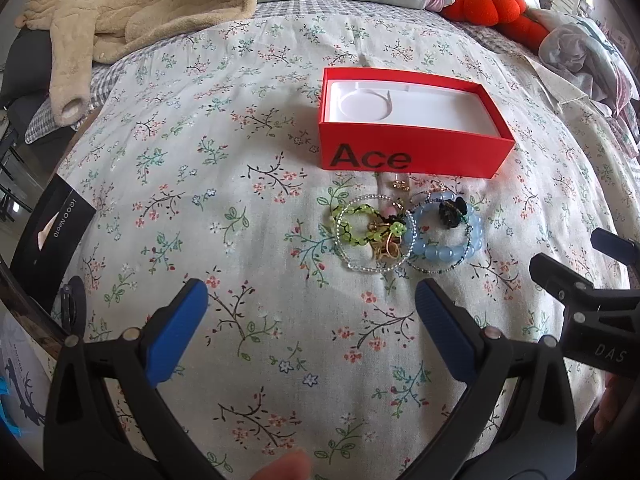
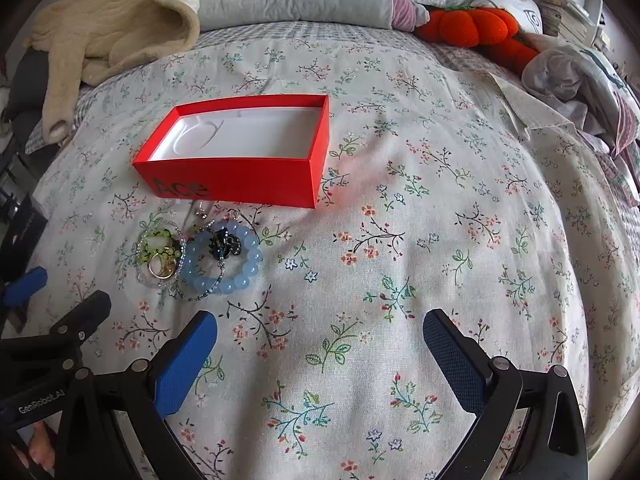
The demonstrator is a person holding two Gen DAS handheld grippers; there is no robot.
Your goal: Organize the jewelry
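Nothing is picked yet: the jewelry (image 1: pixel 404 228) lies heaped on the bed (image 1: pixel 240 184) just before the empty red box (image 1: pixel 408 128), both grippers, left (image 1: pixel 312 320) and right (image 2: pixel 320 344), spread and unladen, so next comes pinching one bracelet.

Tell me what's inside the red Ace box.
Only a white molded insert with a round recess shows inside the red Ace box; no jewelry is in it. The near wall hides the front strip of the floor, and anything beneath the insert cannot be seen.
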